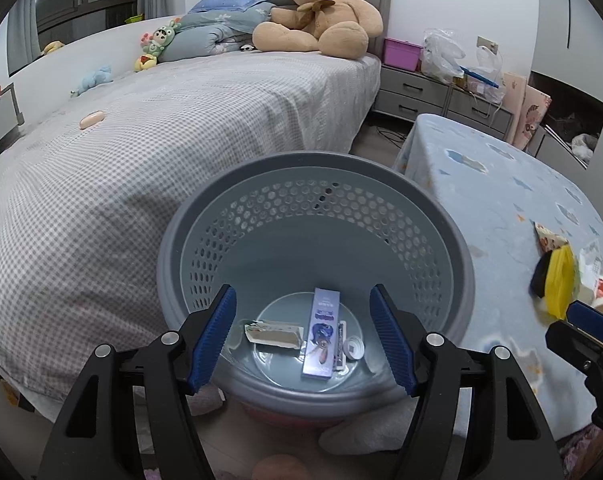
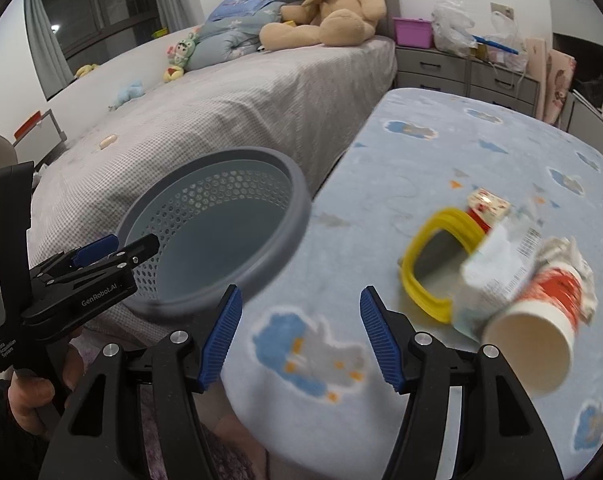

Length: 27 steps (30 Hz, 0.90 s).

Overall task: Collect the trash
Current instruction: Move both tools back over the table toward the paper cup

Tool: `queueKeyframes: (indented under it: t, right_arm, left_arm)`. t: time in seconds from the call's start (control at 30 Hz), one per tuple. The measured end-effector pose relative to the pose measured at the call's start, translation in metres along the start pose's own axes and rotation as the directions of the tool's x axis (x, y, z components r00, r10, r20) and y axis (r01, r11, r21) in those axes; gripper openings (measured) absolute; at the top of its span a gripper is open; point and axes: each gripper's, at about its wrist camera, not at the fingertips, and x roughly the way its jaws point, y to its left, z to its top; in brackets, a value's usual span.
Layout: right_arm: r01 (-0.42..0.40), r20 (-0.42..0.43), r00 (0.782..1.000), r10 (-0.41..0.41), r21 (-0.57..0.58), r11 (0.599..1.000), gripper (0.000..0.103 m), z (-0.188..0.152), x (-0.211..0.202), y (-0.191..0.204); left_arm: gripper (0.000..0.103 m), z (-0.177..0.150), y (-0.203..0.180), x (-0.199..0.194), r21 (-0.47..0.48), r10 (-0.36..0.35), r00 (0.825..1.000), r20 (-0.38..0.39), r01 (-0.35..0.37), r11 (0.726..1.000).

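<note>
A grey perforated waste basket (image 1: 433, 216) stands between the bed and a table with a light blue cover (image 2: 441, 152). On its floor lie a purple box (image 1: 321, 334), a torn carton (image 1: 273, 334) and a small white lid (image 1: 354, 347). My left gripper (image 1: 303, 340) hangs open over the basket's mouth, nothing between its fingers. On the table lie a yellow-rimmed container (image 2: 437, 256), a red-and-white paper cup (image 2: 537, 328) on its side, crumpled white wrappers (image 2: 501, 256) and a small printed carton (image 2: 487, 202). My right gripper (image 2: 301, 334) is open above the cover, left of this trash.
A bed with a grey checked sheet (image 1: 161, 152) fills the left, with a big teddy bear (image 1: 321, 12), soft toys and folded quilts. Grey drawers (image 1: 421, 92) with plastic bags and a pink box stand behind. A hand (image 2: 29, 392) holds the left gripper (image 2: 113, 254).
</note>
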Motion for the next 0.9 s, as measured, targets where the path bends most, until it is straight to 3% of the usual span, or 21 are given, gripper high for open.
queueKeyframes:
  t: [0.53, 0.8, 0.9]
  right_arm:
    - [0.175, 0.037, 0.982, -0.184, 0.173, 0.969, 0.066, -0.054, -0.080, -0.092]
    - [0.207, 0.030, 0.974, -0.223, 0.269, 0.941, 0.069, -0.055, -0.079, -0.119]
    - [0.206, 0.039, 0.973, -0.227, 0.288, 0.935, 0.075, -0.048, -0.075, -0.121]
  left_arm:
    - [0.066, -0.027, -0.048, -0.011, 0.053, -0.055, 0.998, -0.005, 0.055, 0.997]
    - [0.066, -0.035, -0.071, -0.014, 0.103, -0.063, 0.998, 0.009, 0.062, 0.993]
    - [0.066, -0.035, -0.072, -0.013, 0.103, -0.064, 0.998, 0.009, 0.063, 0.993]
